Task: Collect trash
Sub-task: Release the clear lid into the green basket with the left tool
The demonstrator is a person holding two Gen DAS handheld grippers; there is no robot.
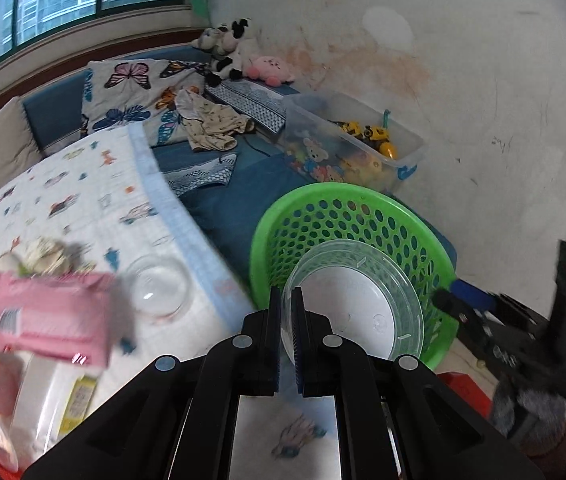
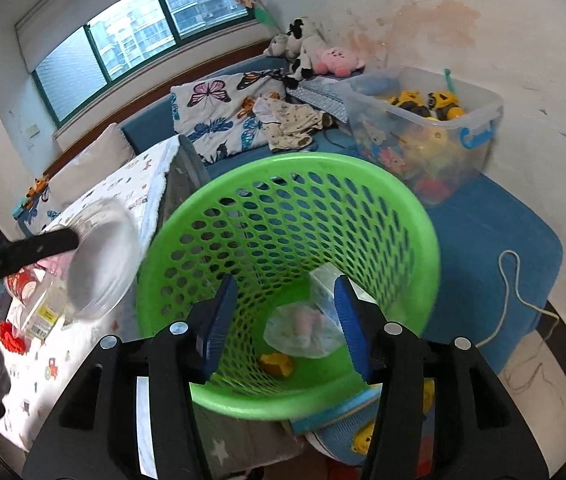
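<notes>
Currently my left gripper (image 1: 287, 320) has its fingers pinched on the rim of a clear plastic bowl (image 1: 353, 304), the wall of the bowl caught between the two pads. In the left wrist view the bowl hangs in front of the green basket (image 1: 347, 194), overlapping its near rim; in the right wrist view it sits just to the left of the basket, beside the table edge — not over the opening.

My right gripper (image 2: 285, 320) has its fingers spread, nothing pressed between the pads; the jaws look straight down into the basket mouth. Inside on the basket floor: a crumpled clear bag with something pink in it (image 2: 303, 328), a whitish packet (image 2: 323, 284) against the far wall, and a small yellow scrap (image 2: 277, 364).

The basket stands in the gap between the cloth-covered table (image 1: 95, 196) and the blue bench (image 2: 483, 232). On the table: a second clear bowl (image 1: 159, 292), a pink packet (image 1: 49, 316), crumpled paper (image 1: 49, 254) — blurred, details unclear. A clear toy bin (image 2: 423, 120) sits on the bench behind the basket, close to its far rim. Open room is above the basket mouth; its left rim runs tight against the table corner.
</notes>
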